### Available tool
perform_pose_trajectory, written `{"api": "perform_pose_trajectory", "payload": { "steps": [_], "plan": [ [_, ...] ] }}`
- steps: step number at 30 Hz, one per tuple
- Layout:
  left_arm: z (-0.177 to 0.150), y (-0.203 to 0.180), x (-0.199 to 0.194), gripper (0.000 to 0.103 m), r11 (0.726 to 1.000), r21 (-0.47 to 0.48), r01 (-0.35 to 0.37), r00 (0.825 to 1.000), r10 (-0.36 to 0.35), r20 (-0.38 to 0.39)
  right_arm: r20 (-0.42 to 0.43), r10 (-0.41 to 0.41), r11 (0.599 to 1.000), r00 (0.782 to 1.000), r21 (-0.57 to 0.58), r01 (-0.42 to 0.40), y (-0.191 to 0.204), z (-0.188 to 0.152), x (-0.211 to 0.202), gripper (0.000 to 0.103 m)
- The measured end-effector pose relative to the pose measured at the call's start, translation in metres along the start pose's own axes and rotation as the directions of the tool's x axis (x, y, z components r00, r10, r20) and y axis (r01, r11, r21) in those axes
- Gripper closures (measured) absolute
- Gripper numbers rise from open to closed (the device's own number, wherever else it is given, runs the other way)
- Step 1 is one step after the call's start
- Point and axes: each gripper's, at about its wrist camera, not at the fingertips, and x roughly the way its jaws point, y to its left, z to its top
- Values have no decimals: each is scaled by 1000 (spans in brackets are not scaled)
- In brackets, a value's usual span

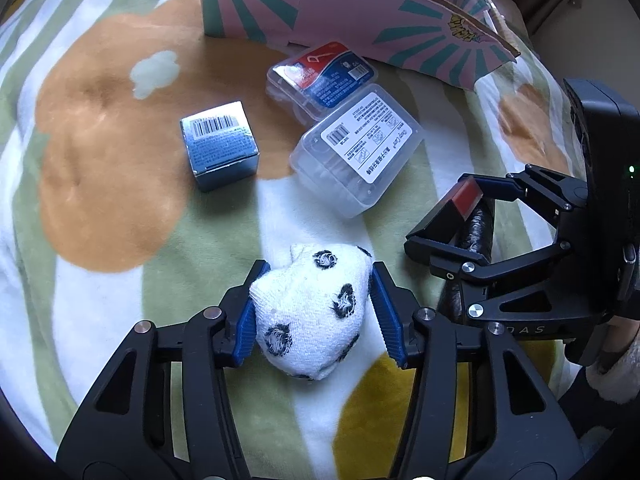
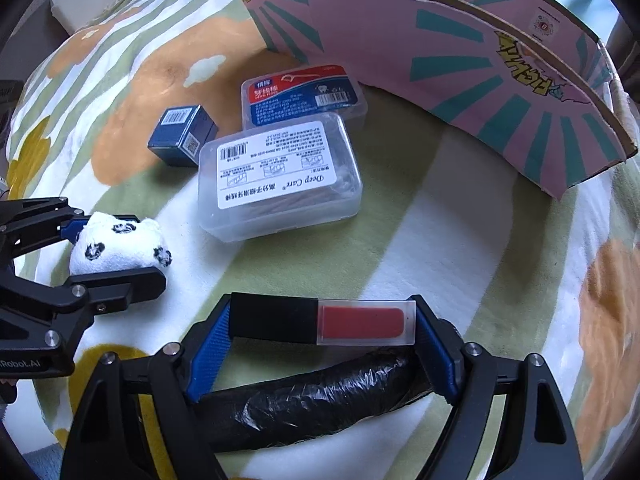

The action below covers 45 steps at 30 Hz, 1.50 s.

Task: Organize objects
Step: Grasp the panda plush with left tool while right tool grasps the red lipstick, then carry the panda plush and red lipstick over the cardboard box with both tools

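A: Status?

B: My left gripper [image 1: 314, 310] clamps the spotted sock [image 1: 312, 312], near side of the blanket [image 1: 100, 160]. My right gripper [image 2: 324, 328] grips the lipstick [image 2: 320, 322] endwise.

A: Advice?

B: I judge the pink box [image 2: 440, 68], far right, the destination. I'd lift clear over the floss cases [image 2: 276, 176] before releasing.

Cardboard box [image 2: 460, 80] top cut off; labels unreadable.

A home, likely a bedroom: a soft flower-patterned blanket [image 2: 460, 220] under floss-pick boxes [image 2: 280, 176]
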Motion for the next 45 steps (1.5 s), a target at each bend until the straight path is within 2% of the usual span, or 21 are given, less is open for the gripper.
{"api": "perform_pose_trajectory", "payload": {
  "steps": [11,14,18,27,35,38,45],
  "plan": [
    [29,-3,-76,56,1000,-2,-9,997,9,79,88,-40,996,995,81,33,-11,28,-76,23],
    [39,-5,-101,56,1000,-2,-17,995,17,102,122,-60,991,991,130,43,3,42,-95,23],
    [57,-8,-133,56,1000,-14,-23,992,25,120,160,-94,976,983,211,58,8,56,-125,23],
    [101,-19,-189,56,1000,0,-29,983,28,180,183,-195,926,964,358,119,9,58,-198,23],
    [123,-30,-218,56,995,49,-88,976,76,203,192,-221,886,956,450,115,4,51,-229,23],
    [122,-33,-223,56,992,45,-114,973,103,206,196,-224,880,955,462,112,7,48,-236,23],
    [120,-31,-224,56,991,51,-124,973,112,203,191,-236,874,953,471,122,10,47,-238,23]
  ]
}}
